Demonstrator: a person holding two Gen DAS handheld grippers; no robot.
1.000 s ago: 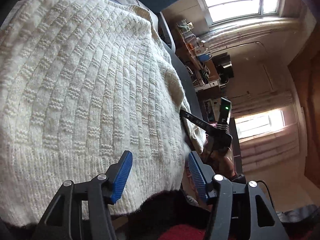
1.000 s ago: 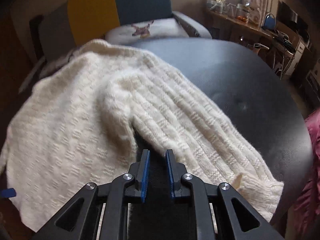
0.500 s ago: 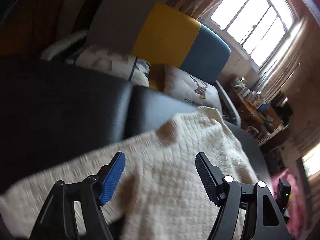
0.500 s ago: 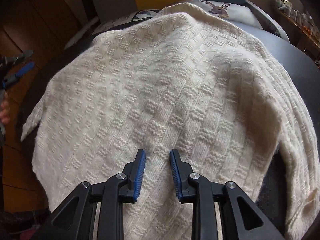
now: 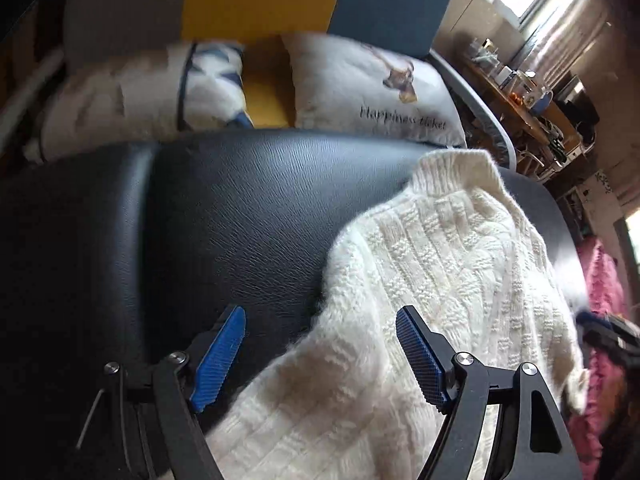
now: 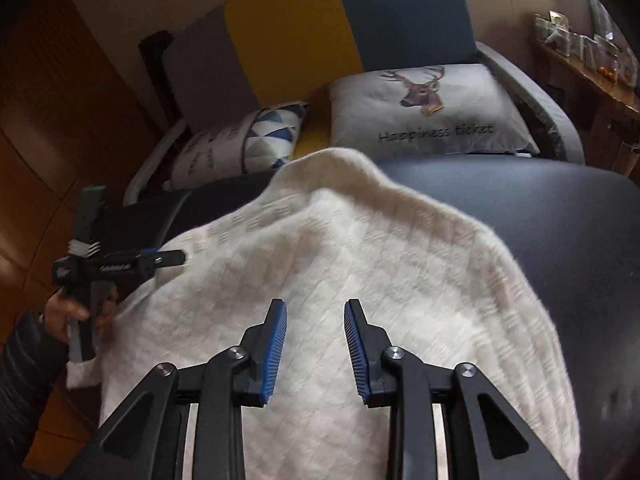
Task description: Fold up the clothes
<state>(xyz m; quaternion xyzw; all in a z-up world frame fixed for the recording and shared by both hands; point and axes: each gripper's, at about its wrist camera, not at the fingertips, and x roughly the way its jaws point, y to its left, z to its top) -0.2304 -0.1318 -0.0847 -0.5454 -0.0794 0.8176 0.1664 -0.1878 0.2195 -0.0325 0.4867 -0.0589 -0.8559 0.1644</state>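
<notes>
The cream sweater (image 6: pixel 340 280) now lies spread on the black leather seat (image 5: pixel 240 208), its body doubled over where a sleeve trailed a second ago. The left gripper (image 5: pixel 320 360) has swung to the garment's edge, jaws opening, gripping nothing. The right gripper (image 6: pixel 316 352) hovers above, also widening, seemingly empty. Another fold looks due.

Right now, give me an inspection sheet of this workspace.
Surface: black padded top, partly bare.
Job's things: cream sweater spread on it, collar toward the cushions.
Clutter: pink garment at the edge.
Grippers: left gripper opening, over the sweater's edge, gripping nothing; right gripper opening above the sweater.
Cables: nothing seen.
Surroundings: deer cushion, triangle-print cushion, colour-block chair back, crowded shelf.
</notes>
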